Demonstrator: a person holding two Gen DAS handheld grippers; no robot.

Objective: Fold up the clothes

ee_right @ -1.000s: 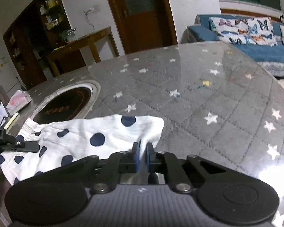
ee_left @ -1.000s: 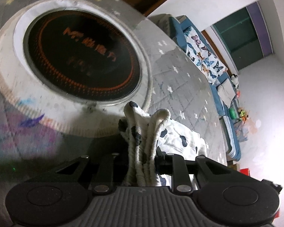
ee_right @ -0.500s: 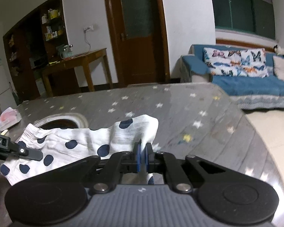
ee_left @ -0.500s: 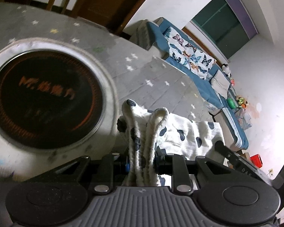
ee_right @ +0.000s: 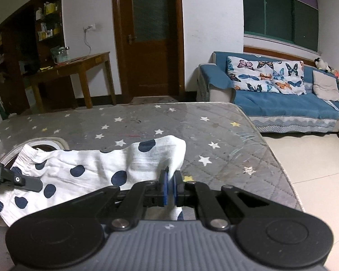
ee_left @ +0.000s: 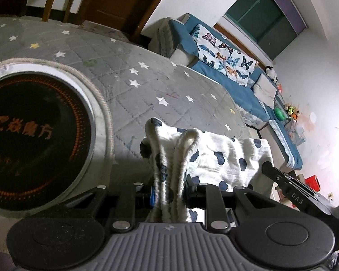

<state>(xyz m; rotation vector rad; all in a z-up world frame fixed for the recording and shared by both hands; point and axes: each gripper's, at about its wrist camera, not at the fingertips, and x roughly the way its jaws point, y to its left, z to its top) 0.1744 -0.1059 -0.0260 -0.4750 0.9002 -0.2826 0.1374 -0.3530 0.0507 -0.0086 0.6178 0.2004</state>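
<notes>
A white garment with dark blue polka dots (ee_right: 83,171) hangs stretched between my two grippers above the grey star-patterned table (ee_right: 214,140). My left gripper (ee_left: 169,194) is shut on the bunched elastic waistband end (ee_left: 176,153). My right gripper (ee_right: 170,187) is shut on the other end's corner (ee_right: 174,158). The left gripper's finger shows at the left edge of the right wrist view (ee_right: 13,179). The right gripper's finger shows at the right of the left wrist view (ee_left: 289,187).
A round black induction cooktop (ee_left: 31,135) with a pale rim is set into the table at the left. A blue sofa (ee_right: 282,103) with butterfly cushions stands beyond the table's far right. A wooden door (ee_right: 151,38) and a side table (ee_right: 79,67) are behind.
Both grippers have lifted the garment off the table and tilted up; more of the room shows. The cloth now hangs stretched between them.
</notes>
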